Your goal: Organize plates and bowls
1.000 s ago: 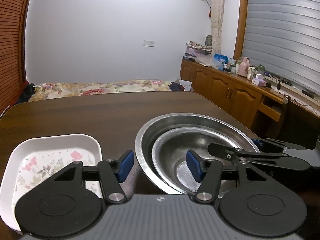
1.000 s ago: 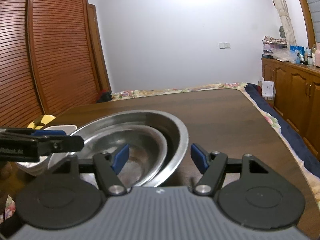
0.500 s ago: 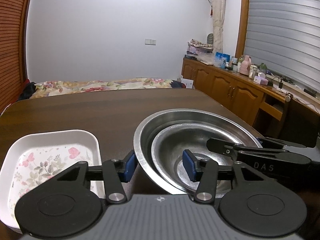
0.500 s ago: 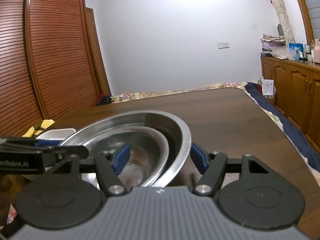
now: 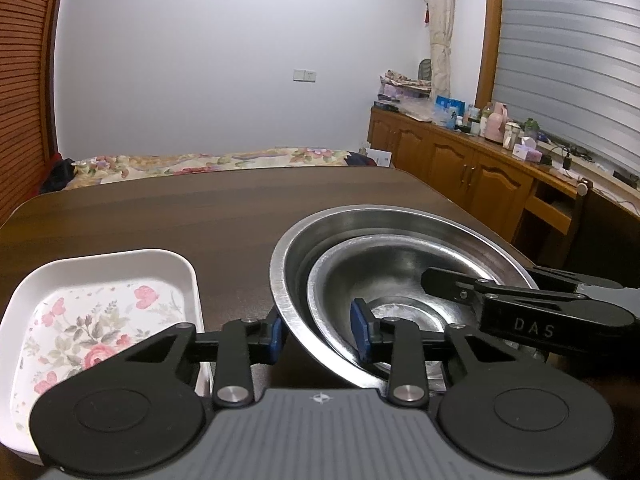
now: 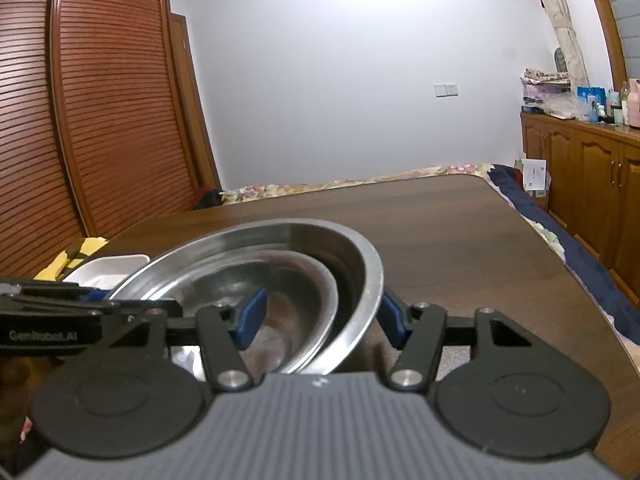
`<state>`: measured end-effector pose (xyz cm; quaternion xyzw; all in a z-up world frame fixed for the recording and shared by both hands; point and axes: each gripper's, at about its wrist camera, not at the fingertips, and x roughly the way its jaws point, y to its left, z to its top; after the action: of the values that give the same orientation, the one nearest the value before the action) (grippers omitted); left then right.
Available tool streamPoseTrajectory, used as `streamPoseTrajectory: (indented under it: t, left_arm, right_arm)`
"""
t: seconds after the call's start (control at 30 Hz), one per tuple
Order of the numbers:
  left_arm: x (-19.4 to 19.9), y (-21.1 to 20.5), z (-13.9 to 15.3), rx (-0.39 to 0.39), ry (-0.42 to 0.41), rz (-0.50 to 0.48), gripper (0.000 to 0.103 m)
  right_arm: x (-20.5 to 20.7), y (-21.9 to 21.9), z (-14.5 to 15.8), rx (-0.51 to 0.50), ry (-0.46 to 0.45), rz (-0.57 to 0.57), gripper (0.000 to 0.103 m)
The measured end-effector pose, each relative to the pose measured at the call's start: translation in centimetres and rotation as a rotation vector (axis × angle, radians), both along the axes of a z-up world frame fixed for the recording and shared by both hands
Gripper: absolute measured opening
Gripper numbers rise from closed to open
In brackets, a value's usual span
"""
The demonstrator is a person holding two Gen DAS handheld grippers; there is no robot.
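Both grippers closing across opposite sides of nested steel bowls, walls between jaws, pads not yet clearly pressing.

Left gripper (image 5: 318, 334) straddling left wall of large bowl (image 5: 400, 220); right gripper (image 6: 320, 316) straddling right wall, spanning small bowl (image 6: 304, 272) too. Bowls near on dark table (image 5: 160, 216). Floral tray (image 5: 120, 264) left of bowls, lower corner cut off by gripper body. Pad contact hard to make out; bowl bottoms partly hidden behind fingers.

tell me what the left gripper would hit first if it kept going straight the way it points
The left gripper, jaws closing, already straddles the big steel bowl's rim; going on, it likely meets that wall first, then the smaller bowl inside.
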<state>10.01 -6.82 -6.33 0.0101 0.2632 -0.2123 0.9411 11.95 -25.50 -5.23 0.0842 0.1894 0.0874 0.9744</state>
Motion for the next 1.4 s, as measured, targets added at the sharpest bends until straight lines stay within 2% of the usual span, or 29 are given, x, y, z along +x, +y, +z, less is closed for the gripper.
streamPoseTrajectory:
  t: [0.13,0.3,0.63,0.9,1.4]
  left_arm:
    - [0.0,0.2,0.1,-0.006,0.001,0.002,0.033]
    - [0.1,0.3,0.0,-0.010,0.003,-0.003,0.033]
    - [-0.1,0.4,0.2,0.001,0.004,0.008,0.032]
    - [-0.2,1.0,1.7,-0.024,0.007,0.001,0.032]
    - [-0.8,3.1,5.9,-0.047,-0.064,0.006,0.032]
  right_arm:
    - [0.1,0.1,-0.1,-0.003,0.005,0.003,0.048]
    - [0.1,0.3,0.0,-0.012,0.002,0.010,0.042]
    - [0.2,0.4,0.1,-0.014,0.007,0.000,0.038]
    - [0.0,0.4,0.8,0.013,0.016,-0.004,0.035]
    - [-0.6,0.9,4.3,0.041,-0.071,0.020,0.035]
